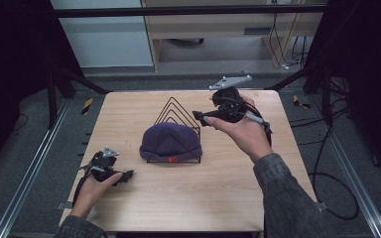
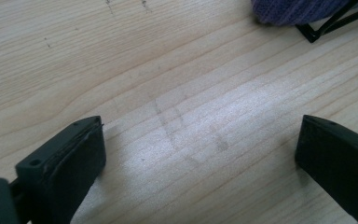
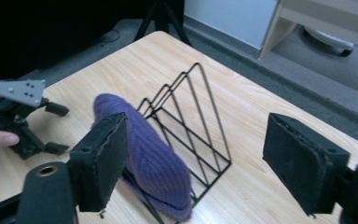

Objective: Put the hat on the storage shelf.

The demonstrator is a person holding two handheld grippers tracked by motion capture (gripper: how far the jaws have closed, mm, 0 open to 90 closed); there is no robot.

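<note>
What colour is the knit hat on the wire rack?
Purple; the knit hat shows best in the right gripper view.

Knitted cloth hat (image 1: 171, 141) (ribbed), wire rack (image 1: 178, 111).

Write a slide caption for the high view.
Purple knit beanie draped over black wire rack on wooden table, grippers apart.

Dim high view, dark edges — soft glare on table (image 2: 223, 116), near jaws blurred
</note>
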